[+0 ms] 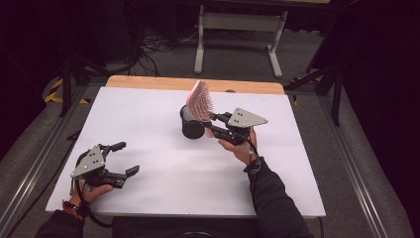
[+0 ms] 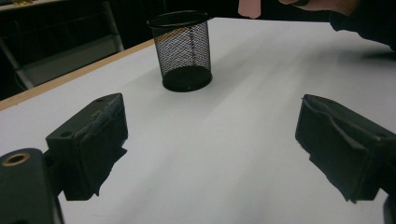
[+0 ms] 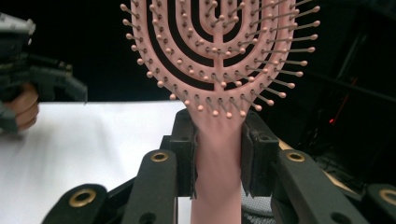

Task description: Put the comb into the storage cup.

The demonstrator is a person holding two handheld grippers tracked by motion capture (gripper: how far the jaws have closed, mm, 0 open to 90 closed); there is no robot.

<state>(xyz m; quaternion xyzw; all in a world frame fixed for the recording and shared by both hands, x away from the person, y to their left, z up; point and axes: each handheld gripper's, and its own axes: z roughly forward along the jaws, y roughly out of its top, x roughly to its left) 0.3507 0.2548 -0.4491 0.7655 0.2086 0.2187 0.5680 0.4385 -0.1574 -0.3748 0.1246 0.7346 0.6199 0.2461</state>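
Table: white top with a wooden strip along its far edge; it carries the cup and both hands work over it.
Right arm: dark sleeve coming in from the bottom of the high view, reaching to the middle of the table.
Right gripper: held above the table just right of the cup, with a grey plate on top. In the right gripper view its two black jaws stand narrow and clamp the brush handle from both sides.
Left gripper: low over the near left part of the table, well apart from the cup. Its jaws stand wide with nothing between them; the left gripper view shows bare table between the two pads.
Brush: pink, oval head with rows of ball-tipped bristles and curved slots. It is held by the handle in the right gripper, head up and tilted, above the cup's mouth.
Cup: black wire mesh, round, upright near the table's middle. In the left gripper view it looks empty inside.
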